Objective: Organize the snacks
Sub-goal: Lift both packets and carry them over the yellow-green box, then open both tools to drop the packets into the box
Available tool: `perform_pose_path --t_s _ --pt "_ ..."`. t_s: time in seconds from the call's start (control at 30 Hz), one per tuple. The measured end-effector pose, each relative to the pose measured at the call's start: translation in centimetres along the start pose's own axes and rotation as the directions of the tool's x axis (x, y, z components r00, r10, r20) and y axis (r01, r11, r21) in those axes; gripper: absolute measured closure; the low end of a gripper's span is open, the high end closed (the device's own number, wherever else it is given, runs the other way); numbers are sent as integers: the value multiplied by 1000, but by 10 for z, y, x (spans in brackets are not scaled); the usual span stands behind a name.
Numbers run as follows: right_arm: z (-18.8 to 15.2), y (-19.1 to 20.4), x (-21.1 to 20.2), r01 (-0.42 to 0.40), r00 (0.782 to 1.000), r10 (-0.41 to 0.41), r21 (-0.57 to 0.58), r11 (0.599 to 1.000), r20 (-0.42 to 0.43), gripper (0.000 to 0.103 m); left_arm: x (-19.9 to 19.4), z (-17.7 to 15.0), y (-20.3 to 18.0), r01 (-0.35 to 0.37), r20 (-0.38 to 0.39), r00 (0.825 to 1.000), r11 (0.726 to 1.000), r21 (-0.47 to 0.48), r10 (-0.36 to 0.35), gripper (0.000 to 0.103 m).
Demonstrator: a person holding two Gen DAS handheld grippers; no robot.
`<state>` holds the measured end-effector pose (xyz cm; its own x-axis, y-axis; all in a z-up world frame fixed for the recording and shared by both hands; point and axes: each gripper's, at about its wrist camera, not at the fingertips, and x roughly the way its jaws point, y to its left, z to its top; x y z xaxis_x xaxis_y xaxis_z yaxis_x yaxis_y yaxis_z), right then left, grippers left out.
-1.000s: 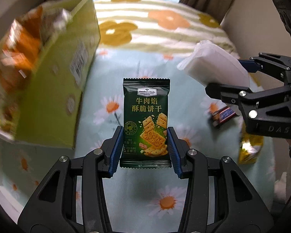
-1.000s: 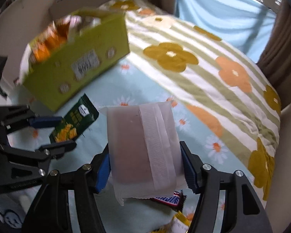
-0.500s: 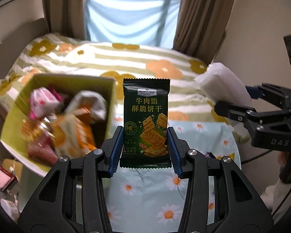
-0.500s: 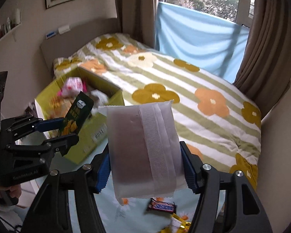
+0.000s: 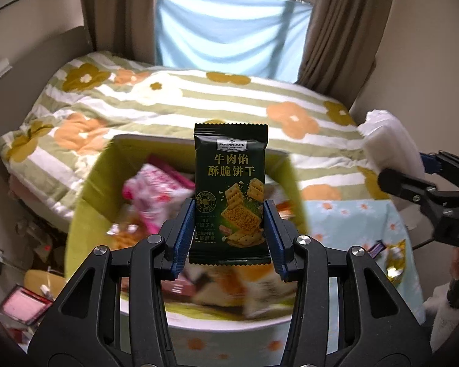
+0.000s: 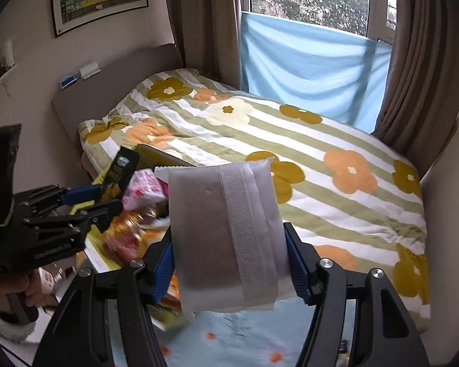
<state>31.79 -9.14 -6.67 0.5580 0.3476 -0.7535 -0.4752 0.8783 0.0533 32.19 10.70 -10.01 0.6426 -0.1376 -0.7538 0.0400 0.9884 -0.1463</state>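
My left gripper (image 5: 229,238) is shut on a dark green cracker packet (image 5: 229,192) and holds it upright above the open yellow-green snack box (image 5: 85,202), which holds several blurred packets. My right gripper (image 6: 231,263) is shut on a white frosted packet (image 6: 226,232) and holds it in the air to the right of the box (image 6: 165,157). In the left wrist view the white packet (image 5: 388,143) and right gripper show at the right edge. In the right wrist view the left gripper (image 6: 98,197) with the green packet (image 6: 121,172) is at the left, over the box.
The box stands on a daisy-print blue cloth (image 5: 352,223) beside a bed with a striped flower quilt (image 5: 199,98). Loose snacks (image 5: 391,260) lie on the cloth at the right. Clutter (image 5: 24,302) lies on the floor at the left. Curtains and a window are behind.
Both grippers have risen and tilted up with their packets. The left one now sits over the open box, which moved from the left to the middle of its view.
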Motion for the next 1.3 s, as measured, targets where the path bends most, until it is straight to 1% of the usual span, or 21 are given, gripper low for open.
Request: perform_pose_path --t_s 0.07,0.17,0.2,0.27,0.33,0.37,0.4,0.43,0.47,0.53,0.63,0.73,0.87,0.93,0.97,1.0,1.03,1.07,1.13,1.3 --pt "5 11 9 -6 1000 6 25 1000 -5 43 11 2 22 4 -25 1000 1000 10 -4 62" --pt "13 30 25 -1 1000 2 60 998 -16 43 24 3 44 8 -57 998 999 35 -6 62" --pt "15 37 30 2 1000 0 72 997 -17 43 33 3 51 12 -86 996 998 54 -7 62" --pt "18 46 36 0 1000 2 88 996 -21 43 46 3 60 19 -119 993 997 72 -11 62" --pt "20 54 42 2 999 1 99 995 -32 43 58 1 66 62 -161 986 995 84 -48 61" --pt "21 58 45 5 999 -1 100 995 -40 43 65 0 70 86 -185 980 993 86 -69 58" --pt "21 61 48 10 999 -6 101 995 -48 43 68 0 71 90 -195 978 992 90 -71 41" --pt "20 62 50 14 998 -9 101 995 -56 43 70 -1 73 83 -199 978 991 101 -61 9" --pt "20 63 53 16 998 -9 102 995 -66 43 71 -2 74 74 -192 980 991 109 -52 0" --pt "20 66 60 19 996 -10 108 994 -85 43 64 -3 76 74 -157 986 991 111 -56 0" --pt "20 69 69 16 995 -5 110 994 -104 43 60 -4 80 74 -168 984 990 121 -53 0" --pt "20 70 80 7 992 7 110 994 -125 43 58 -10 84 51 -182 983 991 123 -28 0" --pt "22 75 93 -11 989 29 125 992 -148 43 52 -16 95 53 -193 981 995 90 -35 0" --pt "24 76 97 -18 989 37 132 991 -144 42 51 -18 100 46 -197 980 996 81 -29 0" --pt "24 76 98 -29 989 48 133 991 -143 40 51 -19 103 35 -199 980 996 77 -19 0" --pt "25 77 100 -34 988 53 131 991 -144 27 50 -20 104 28 -199 980 997 75 -12 0" --pt "25 79 99 -24 989 41 122 992 -139 8 50 -21 106 21 -197 980 997 73 -6 0" --pt "24 81 97 -10 992 25 112 994 -128 2 50 -22 108 16 -198 980 997 74 -1 0" --pt "18 79 93 5 994 6 99 995 -111 0 50 -25 108 3 -201 979 997 79 13 0" --pt "1 67 88 14 992 2 124 992 -123 0 51 -30 108 -13 -215 976 996 92 33 0"
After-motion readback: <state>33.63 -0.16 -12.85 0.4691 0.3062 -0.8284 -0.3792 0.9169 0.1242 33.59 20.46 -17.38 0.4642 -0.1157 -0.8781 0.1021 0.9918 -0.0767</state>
